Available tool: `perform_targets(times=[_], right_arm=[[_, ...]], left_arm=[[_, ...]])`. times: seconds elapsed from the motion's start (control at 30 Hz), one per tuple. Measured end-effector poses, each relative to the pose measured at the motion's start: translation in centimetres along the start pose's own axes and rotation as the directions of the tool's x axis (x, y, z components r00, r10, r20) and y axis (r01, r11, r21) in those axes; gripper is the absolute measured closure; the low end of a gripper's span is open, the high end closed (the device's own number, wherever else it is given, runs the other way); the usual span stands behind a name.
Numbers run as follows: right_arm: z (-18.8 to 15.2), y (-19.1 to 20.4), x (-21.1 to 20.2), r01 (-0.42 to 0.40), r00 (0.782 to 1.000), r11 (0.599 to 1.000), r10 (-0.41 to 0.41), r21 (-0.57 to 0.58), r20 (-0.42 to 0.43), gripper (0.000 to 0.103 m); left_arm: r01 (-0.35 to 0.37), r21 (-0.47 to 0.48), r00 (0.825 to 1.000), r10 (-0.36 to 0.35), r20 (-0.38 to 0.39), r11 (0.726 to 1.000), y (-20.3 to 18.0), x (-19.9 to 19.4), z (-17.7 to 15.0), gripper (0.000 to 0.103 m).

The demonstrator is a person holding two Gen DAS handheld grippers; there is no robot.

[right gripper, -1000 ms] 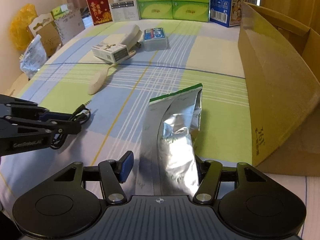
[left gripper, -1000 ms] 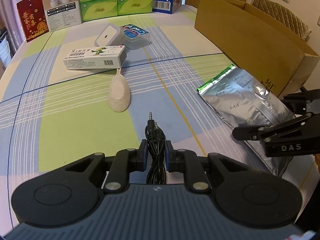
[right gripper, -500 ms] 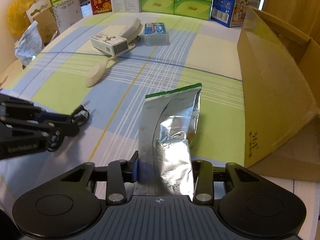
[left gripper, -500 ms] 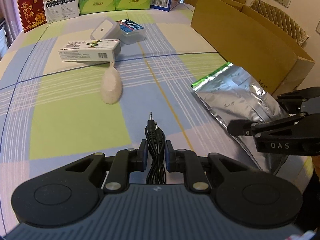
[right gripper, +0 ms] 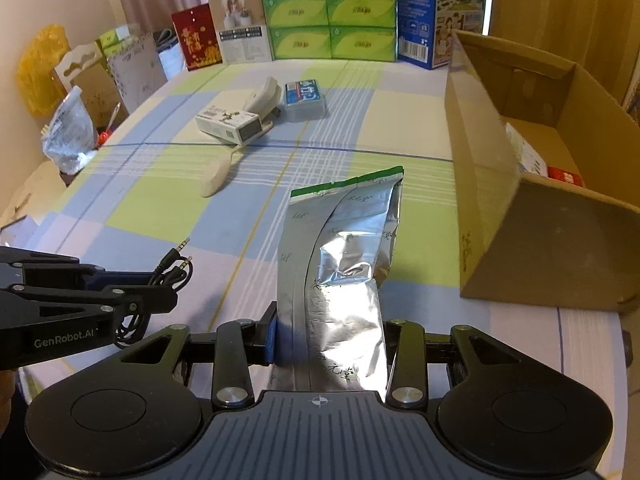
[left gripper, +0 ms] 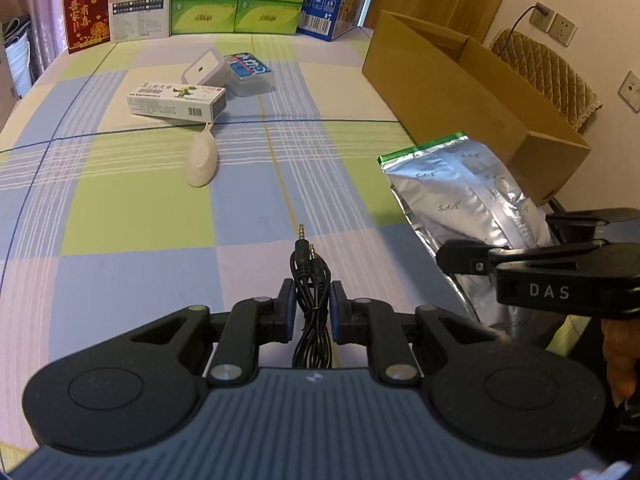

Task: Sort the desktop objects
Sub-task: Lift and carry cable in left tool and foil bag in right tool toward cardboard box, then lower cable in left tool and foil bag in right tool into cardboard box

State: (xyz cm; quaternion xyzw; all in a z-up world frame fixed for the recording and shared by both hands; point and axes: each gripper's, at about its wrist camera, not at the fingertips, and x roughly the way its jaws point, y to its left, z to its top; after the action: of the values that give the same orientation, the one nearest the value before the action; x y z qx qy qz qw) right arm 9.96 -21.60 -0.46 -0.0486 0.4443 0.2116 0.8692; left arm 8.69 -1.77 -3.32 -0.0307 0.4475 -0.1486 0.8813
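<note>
Holding one item per gripper over the checked bench (left gripper: 140, 216).
Left gripper (left gripper: 312, 312): jaws clamped on coiled black audio cable (left gripper: 311, 280), plugs poking forward past them. Right gripper (right gripper: 330, 340): jaws clamped on lower end of silver foil pouch (right gripper: 344, 240), green-edged top pointing away. Open cardboard box (right gripper: 500, 184) just right of the pouch. Ahead-left of the right jaws: beige spoon (right gripper: 216, 178), then medicine carton (right gripper: 230, 126), farther off.

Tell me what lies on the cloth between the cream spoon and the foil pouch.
Nothing: only bare checked tablecloth lies between the cream spoon and the foil pouch, clearest in the right wrist view.
</note>
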Motion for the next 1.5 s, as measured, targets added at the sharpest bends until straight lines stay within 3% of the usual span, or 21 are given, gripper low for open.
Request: perform_targets(times=[0.67, 0.9, 1.5], right_arm=[[-1.5, -0.7, -7.6, 0.001, 0.994, 1.000, -0.004, 0.030, 0.106, 0.067], [-1.8, -3.2, -10.0, 0.017, 0.987, 0.996, -0.030, 0.083, 0.157, 0.067], [-2.0, -9.2, -13.4, 0.050, 0.979, 0.985, -0.081, 0.163, 0.189, 0.066]], left_arm=[[0.020, 0.018, 0.999, -0.020, 0.045, 1.000, -5.5, -3.7, -0.1, 0.090], [0.038, 0.045, 0.998, -0.040, 0.051, 0.998, -8.2, -3.7, 0.9, 0.090], [0.096, 0.107, 0.993, -0.103, 0.065, 0.990, -14.4, -3.2, 3.3, 0.090]])
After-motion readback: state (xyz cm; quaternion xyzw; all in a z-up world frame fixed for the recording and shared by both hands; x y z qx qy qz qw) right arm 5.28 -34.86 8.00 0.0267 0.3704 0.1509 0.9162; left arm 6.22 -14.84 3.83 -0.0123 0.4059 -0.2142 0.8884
